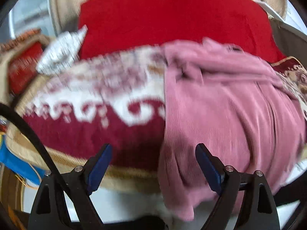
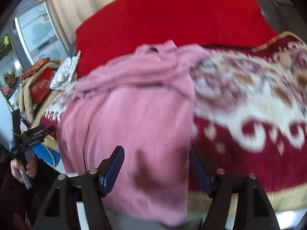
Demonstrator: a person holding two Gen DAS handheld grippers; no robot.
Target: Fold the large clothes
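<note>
A pink ribbed garment [image 1: 220, 111] lies bunched on a dark red and cream patterned blanket [image 1: 99, 103], its lower end hanging over the blanket's front edge. My left gripper [image 1: 153, 153] hovers open over the garment's left edge, and its blue pads [image 1: 99, 164] touch nothing. In the right wrist view the same garment [image 2: 134, 115] fills the middle. My right gripper [image 2: 155, 157] stands open low over its hanging part, with the cloth loose between the fingers and no pad pressing it. At far left a hand [image 2: 23, 168] holds the left gripper [image 2: 38, 131].
A plain red cover [image 1: 172, 19] lies behind the blanket [image 2: 249, 105]. A silver-white patterned cloth [image 1: 61, 51], a red box [image 2: 41, 88] and a pile of fabrics sit at the left. A blue item [image 1: 13, 163] is below left. Beige curtains [image 2: 76, 5] and a window [image 2: 38, 32] stand behind.
</note>
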